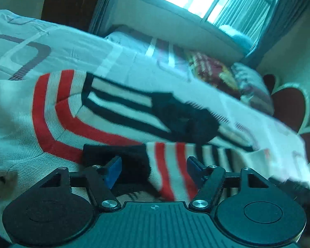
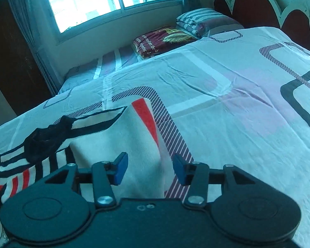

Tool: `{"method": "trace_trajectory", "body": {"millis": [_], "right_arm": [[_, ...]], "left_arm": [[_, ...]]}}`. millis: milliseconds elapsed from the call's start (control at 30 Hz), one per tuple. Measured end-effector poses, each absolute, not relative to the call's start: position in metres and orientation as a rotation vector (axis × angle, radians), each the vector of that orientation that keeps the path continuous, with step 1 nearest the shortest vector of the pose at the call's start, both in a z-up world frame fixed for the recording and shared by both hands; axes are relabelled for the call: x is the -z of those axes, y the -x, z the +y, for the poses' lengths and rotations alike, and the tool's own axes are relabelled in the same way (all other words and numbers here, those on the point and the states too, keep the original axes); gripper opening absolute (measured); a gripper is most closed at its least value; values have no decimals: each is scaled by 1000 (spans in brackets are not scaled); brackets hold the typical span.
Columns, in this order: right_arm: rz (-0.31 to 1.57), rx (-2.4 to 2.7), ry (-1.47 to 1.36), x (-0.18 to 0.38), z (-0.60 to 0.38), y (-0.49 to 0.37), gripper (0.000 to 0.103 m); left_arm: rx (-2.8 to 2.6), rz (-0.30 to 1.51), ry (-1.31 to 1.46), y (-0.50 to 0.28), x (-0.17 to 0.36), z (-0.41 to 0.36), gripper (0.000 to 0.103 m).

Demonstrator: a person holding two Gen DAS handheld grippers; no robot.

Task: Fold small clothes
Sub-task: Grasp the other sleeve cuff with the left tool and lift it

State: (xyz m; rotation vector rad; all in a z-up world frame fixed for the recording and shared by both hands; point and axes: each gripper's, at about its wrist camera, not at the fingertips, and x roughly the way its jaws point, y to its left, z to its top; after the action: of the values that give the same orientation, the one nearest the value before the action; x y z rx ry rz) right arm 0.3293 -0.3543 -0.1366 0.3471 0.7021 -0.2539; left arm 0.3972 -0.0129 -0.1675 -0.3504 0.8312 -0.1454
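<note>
The small knitted sweater [image 1: 57, 111] — cream with red and black stripes — lies spread on the patterned bedsheet [image 2: 227, 103], filling the lower left of both wrist views, with a striped sleeve [image 1: 171, 165] folded across its body toward the bottom centre of the left view. The left gripper [image 1: 154, 170] hangs right over that sleeve with its jaws parted and its blue pads [image 1: 113, 170] clear of the cloth; nothing is pinched. The right gripper [image 2: 150, 170] sits at the sweater's right edge, jaws moderately apart and likewise empty, cream knit and bare sheet showing between them. By my reckoning a fold has just been laid and the next wants care: take a clean pinch through one layer at the hem or side seam, lift both corners evenly, and lay them over without dragging the sleeve out of place. Much is hard to read — the dark bunched patch [image 1: 184, 115] mid-garment could be a collar or trim, motion blur smears the left view's right side, and the hem is hidden under the gripper bodies. A folded blanket [image 2: 163, 41] and pillow [image 2: 206, 20] sit far off below the window [image 2: 82, 2].
</note>
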Motion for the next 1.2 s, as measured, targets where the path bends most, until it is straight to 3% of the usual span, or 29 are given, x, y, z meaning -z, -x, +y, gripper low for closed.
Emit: {"method": "trace_trajectory", "body": {"millis": [100, 200, 300, 400, 533, 567, 600, 667, 767, 833, 900, 967, 1033, 1067, 1200], "right_arm": [[715, 249, -371, 143, -365, -352, 45], [725, 213, -407, 146, -369, -368, 27], [726, 230, -315, 146, -359, -373, 19], [727, 269, -283, 155, -368, -376, 16], [717, 242, -260, 146, -361, -376, 17], [703, 230, -279, 143, -363, -376, 26], [711, 213, -302, 143, -367, -379, 43], [728, 160, -363, 147, -373, -385, 57], [738, 142, -380, 151, -370, -391, 38], [737, 141, -349, 149, -363, -393, 32], [695, 119, -299, 137, -353, -388, 14], [647, 108, -243, 129, -346, -385, 13], [702, 156, -234, 141, -355, -393, 13], [722, 177, -239, 148, -360, -395, 14], [716, 217, -185, 145, -359, -388, 31]], "left_arm": [[157, 807, 298, -394, 176, -12, 68], [157, 800, 270, -391, 175, -14, 67], [133, 805, 271, -389, 173, -12, 58], [132, 802, 252, -389, 174, -13, 58], [111, 805, 251, -387, 167, -15, 58], [108, 800, 263, -386, 165, -14, 58], [97, 794, 267, -386, 163, -12, 58], [49, 787, 265, -388, 164, -6, 59], [35, 803, 264, -393, 171, 1, 59], [35, 807, 232, -391, 170, -3, 59], [29, 798, 252, -385, 171, -1, 56], [9, 784, 230, -380, 173, -1, 47], [-10, 780, 223, -376, 175, 0, 46], [-34, 789, 220, -375, 175, 1, 41], [-37, 795, 212, -373, 175, 3, 41]]}}
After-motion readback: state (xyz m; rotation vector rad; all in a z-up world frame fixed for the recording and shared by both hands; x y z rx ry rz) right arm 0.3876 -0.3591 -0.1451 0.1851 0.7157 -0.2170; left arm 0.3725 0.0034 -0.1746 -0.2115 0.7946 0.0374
